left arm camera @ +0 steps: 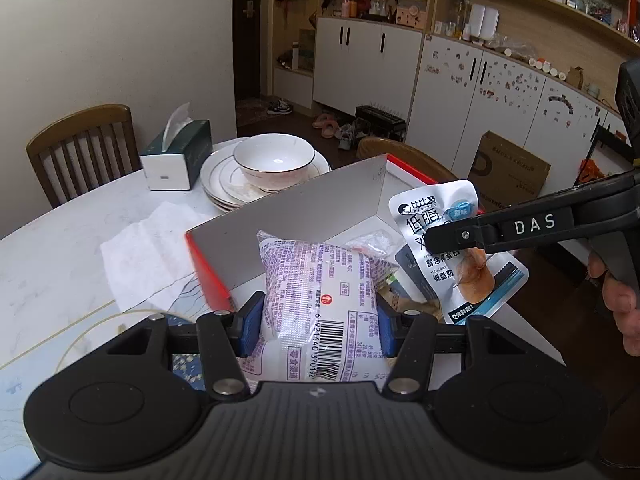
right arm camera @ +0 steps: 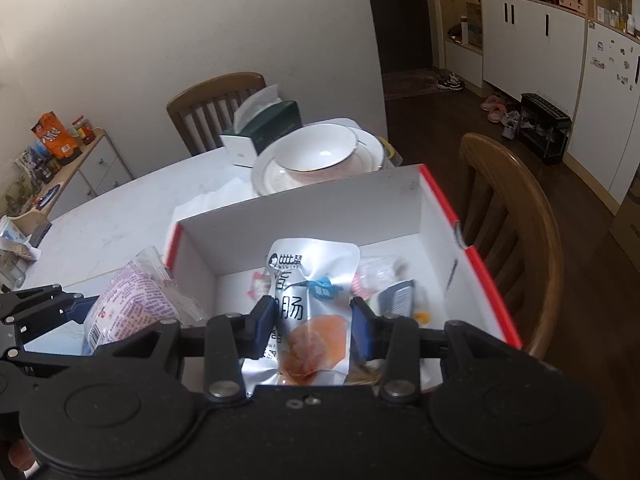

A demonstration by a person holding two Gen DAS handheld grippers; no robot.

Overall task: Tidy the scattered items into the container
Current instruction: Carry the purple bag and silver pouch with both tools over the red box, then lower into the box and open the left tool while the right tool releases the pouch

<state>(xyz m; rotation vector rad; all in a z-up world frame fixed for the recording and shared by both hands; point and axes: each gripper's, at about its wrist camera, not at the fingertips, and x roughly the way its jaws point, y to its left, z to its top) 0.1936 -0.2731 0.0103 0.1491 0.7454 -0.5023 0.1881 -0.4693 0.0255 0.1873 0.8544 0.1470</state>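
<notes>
A white cardboard box with a red rim point(left arm camera: 304, 208) point(right arm camera: 304, 208) stands open on the table. My left gripper point(left arm camera: 316, 326) is shut on a puffy white-and-purple snack bag point(left arm camera: 316, 292), held over the box's near edge. That bag shows at the left in the right wrist view point(right arm camera: 132, 308). My right gripper point(right arm camera: 312, 330) is shut on a silver sausage pouch point(right arm camera: 312, 292), hanging above the box interior. In the left wrist view the pouch point(left arm camera: 440, 216) hangs from the black right gripper at the right. Several small packets point(right arm camera: 380, 280) lie on the box floor.
Stacked white plates with a bowl point(left arm camera: 276, 164) point(right arm camera: 320, 156) and a green tissue box point(left arm camera: 176, 156) point(right arm camera: 264, 128) stand behind the box. A crumpled paper sheet point(left arm camera: 140, 248) lies left of it. Wooden chairs point(right arm camera: 516, 232) point(left arm camera: 84, 144) flank the table.
</notes>
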